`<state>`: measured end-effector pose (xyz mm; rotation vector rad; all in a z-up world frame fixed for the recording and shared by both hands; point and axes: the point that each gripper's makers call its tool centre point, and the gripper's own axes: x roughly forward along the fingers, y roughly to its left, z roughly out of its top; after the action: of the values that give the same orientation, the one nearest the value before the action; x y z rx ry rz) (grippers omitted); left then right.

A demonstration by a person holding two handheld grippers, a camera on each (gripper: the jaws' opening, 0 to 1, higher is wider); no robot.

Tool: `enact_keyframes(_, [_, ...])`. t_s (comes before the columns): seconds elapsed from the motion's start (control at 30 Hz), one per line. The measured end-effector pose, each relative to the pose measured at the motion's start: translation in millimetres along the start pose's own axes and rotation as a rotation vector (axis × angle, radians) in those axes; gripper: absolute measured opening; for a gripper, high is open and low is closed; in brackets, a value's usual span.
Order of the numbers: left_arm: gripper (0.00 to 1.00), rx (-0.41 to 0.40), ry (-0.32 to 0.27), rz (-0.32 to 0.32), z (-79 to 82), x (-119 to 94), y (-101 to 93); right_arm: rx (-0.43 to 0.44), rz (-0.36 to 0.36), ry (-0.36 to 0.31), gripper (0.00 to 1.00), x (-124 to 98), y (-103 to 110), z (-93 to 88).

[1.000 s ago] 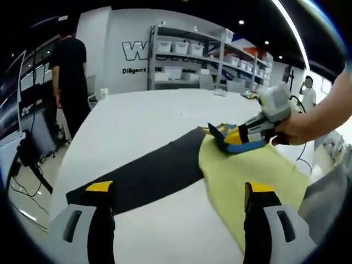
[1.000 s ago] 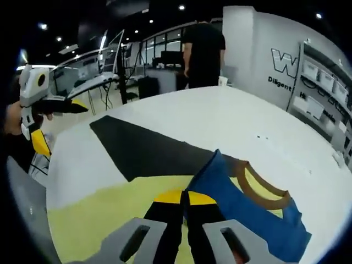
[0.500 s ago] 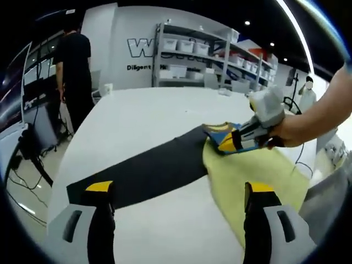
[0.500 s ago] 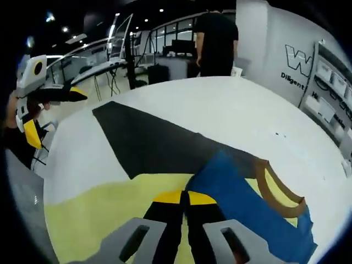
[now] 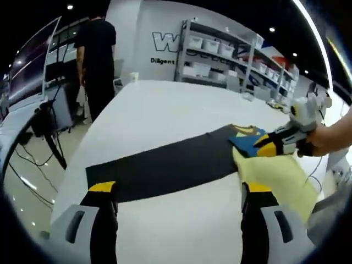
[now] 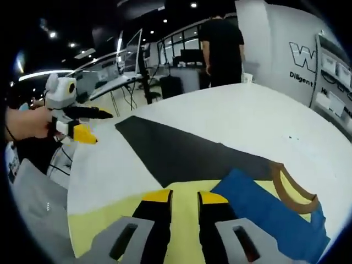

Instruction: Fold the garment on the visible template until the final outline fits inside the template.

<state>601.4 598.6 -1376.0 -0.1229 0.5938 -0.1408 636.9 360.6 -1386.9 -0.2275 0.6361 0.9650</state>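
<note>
Where tongs part: one garment (image 6: 264,206).

A white bench (image 5: 165,104) carries the work surface. Beyond its far edge stands a person in black clothing (image 5: 99,60), back turned to the bench. Metal shelving (image 5: 220,58) loaded with white bins lines the rear wall, beside dark wall lettering (image 5: 165,43). A small white cup (image 5: 133,77) sits near the far bench edge. Desks with monitors (image 6: 118,71) occupy the background, under ceiling spotlights (image 6: 193,5).

Left tool (image 5: 175,192) jaws apart above white table (image 5: 181,110), black template (image 5: 165,168), yellow garment (image 5: 280,184)
</note>
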Motion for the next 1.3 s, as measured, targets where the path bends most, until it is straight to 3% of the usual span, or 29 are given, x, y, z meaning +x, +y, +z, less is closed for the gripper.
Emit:
enact_keyframes(0.2, [0.85, -0.181, -0.007, 0.125, -14.5, -0.3, 49.7, -0.021, 0.015, -0.004, 0.21, -19.6, 11.4, -9.4])
enact_keyframes(0.37, [0.79, -0.269, -0.006, 0.166, -28.9, -0.5, 70.0, -0.039, 0.028, -0.028, 0.22, -39.4, 18.7, -10.2])
enact_keyframes(0.63, [0.64, -0.385, -0.023, 0.156, -36.1, 10.1, 77.9, -0.057, 0.01, -0.045, 0.21, -69.1, 20.5, -12.0])
enact_keyframes(0.8, [0.45, -0.423, -0.041, 0.174, -35.0, 14.5, 80.9, -0.045, -0.023, -0.056, 0.19, -82.9, 14.1, -13.8])
enact_keyframes(1.07, [0.12, -0.585, -0.057, 0.226, -40.6, 16.8, 87.2, -0.031, -0.059, -0.064, 0.17, -96.4, 9.8, -15.5])
enact_keyframes(1.13, [0.04, -0.579, -0.055, 0.239, -42.8, 16.8, 91.4, -0.029, -0.063, -0.066, 0.16, -98.8, 10.3, -15.2])
enact_keyframes(1.27, [0.02, -0.577, -0.061, 0.219, -39.2, 17.2, 88.0, -0.032, -0.071, -0.069, 0.15, -103.3, 9.6, -15.0])
enact_keyframes(1.3, [0.02, -0.572, -0.087, 0.21, -32.1, 16.0, 86.1, -0.033, -0.074, -0.069, 0.15, -104.3, 9.0, -15.4])
